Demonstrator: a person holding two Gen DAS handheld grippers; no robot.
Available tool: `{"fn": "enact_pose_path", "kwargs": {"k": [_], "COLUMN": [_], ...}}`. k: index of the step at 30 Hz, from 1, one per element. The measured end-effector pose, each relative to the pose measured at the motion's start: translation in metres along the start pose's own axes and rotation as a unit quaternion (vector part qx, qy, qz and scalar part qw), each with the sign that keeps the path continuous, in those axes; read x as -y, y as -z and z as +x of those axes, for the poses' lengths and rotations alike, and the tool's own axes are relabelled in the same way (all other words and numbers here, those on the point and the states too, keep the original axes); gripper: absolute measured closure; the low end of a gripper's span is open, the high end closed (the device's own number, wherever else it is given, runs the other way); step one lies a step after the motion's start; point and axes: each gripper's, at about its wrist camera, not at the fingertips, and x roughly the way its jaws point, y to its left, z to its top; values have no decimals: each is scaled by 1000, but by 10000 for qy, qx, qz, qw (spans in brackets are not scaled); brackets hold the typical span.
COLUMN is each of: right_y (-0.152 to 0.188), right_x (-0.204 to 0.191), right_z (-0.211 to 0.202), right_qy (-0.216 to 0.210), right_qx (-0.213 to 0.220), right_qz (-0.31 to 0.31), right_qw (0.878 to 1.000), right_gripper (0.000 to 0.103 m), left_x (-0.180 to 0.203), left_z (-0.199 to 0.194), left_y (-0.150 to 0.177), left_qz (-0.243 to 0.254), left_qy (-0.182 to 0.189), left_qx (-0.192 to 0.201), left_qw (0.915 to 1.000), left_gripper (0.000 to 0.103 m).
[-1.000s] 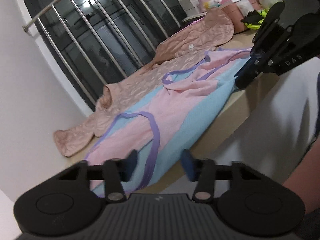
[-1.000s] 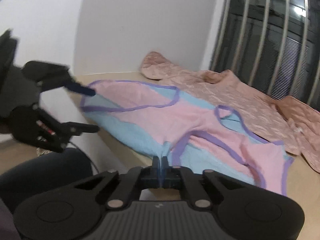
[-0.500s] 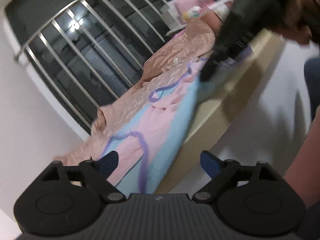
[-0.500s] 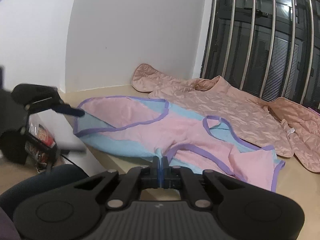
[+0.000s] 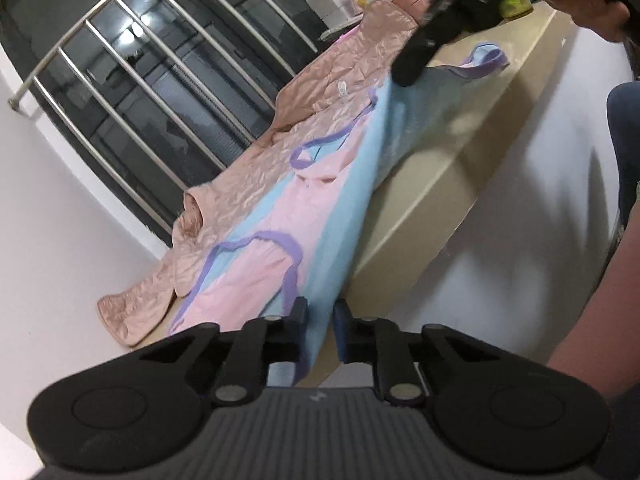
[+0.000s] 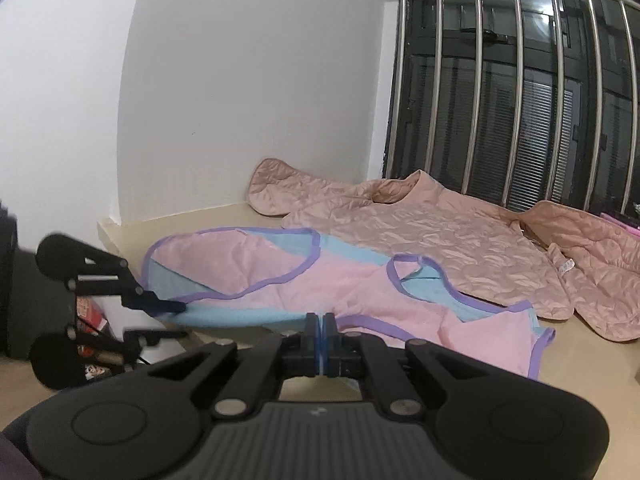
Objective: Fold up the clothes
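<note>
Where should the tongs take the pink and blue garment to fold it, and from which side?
Grip the pink and blue garment at its blue front hem, coming from the ledge's open front edge. That hem lies along the edge with nothing in its way, and both the right tongs and the left tongs already meet it there.

Beige counter (image 6: 580, 364) ahead of the hand-held gripper; white wall (image 6: 240, 100) beyond left, barred dark window (image 6: 520, 100) beyond right.
</note>
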Motion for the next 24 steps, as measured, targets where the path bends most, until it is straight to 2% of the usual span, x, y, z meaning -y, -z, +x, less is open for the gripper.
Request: {"fn": "enact_pose_path", "kwargs": {"k": [4, 7, 10, 13, 15, 17, 19, 20, 21, 22, 24], "right_y": [2, 3, -4, -18, -30, -31, -30, -30, -29, -29, -28], "right_x": [0, 1, 5, 15, 24, 28, 30, 32, 33, 34, 37], "right_z": [2, 4, 9, 25, 40, 41, 38, 37, 35, 34, 31], "right_qy": [18, 24, -55, 45, 134, 274, 423, 497, 572, 646, 794], "right_qx": [-55, -72, -41, -58, -92, -108, -115, -119, -122, -126, -132], "right_qz": [-35, -67, -147, -358, -426, -341, -244, -195, -147, -98, 0], "right_qw": [10000, 9999, 9999, 9993, 9990, 9990, 9987, 9985, 9982, 9978, 9968], "right_gripper": [102, 102, 102, 102, 102, 102, 99, 96, 88, 76, 59], "left_x": [-25, -41, -63, -85, -106, -124, -133, -137, -140, -143, -151], "left_z": [-6, -9, 5, 21, 44, 69, 87, 92, 88, 84, 67], "left_y": [1, -7, -15, -24, -26, -28, -26, -23, -19, -13, 4], "left_qz": [-341, -451, -498, -566, -814, -1062, -1270, -1384, -1553, -1748, -2344], "left_qy": [104, 80, 193, 314, 474, 593, 349, 198, 126, 74, 132], "left_qx": [51, 274, 358, 419, 234, -55, -424, -572, -598, -610, -527], "left_qw": [9993, 9986, 9979, 9970, 9953, 9926, 9904, 9885, 9860, 9827, 9706], "left_gripper": [97, 97, 98, 98, 97, 91, 56, 54, 54, 48, 39]}}
